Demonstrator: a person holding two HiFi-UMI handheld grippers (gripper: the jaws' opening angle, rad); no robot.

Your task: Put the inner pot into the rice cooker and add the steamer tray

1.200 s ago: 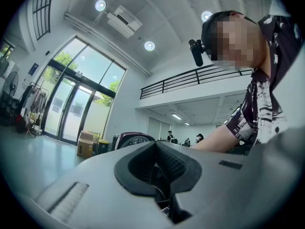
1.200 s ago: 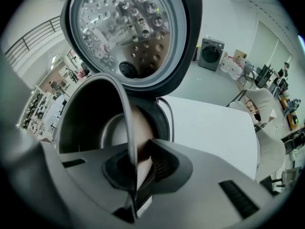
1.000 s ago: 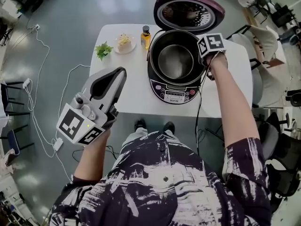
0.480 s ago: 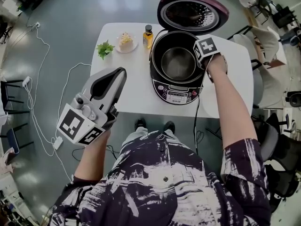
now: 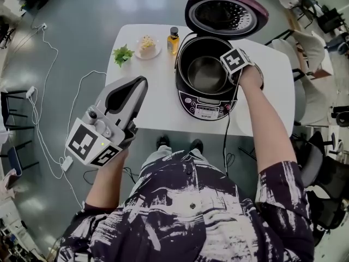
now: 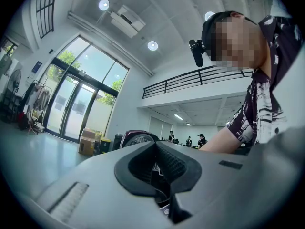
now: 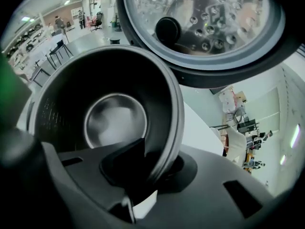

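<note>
Left tongs (image 5: 139, 84), jaws together and empty, are held level off the near-left edge of the white tabletop (image 5: 155, 105). Along the far edge lie a green sprig (image 5: 122, 54), a small plate (image 5: 154, 53) of food and an amber bottle (image 5: 173, 40). Right of these stands the rice cooker (image 5: 206, 107), lid (image 5: 226, 15) raised, with the inner pot (image 5: 204, 72) seated in its body. Right tongs (image 7: 155, 178) point steeply down at the pot's right rim. Their jaws have just been opening and stand slightly apart, the rim between them.
</note>
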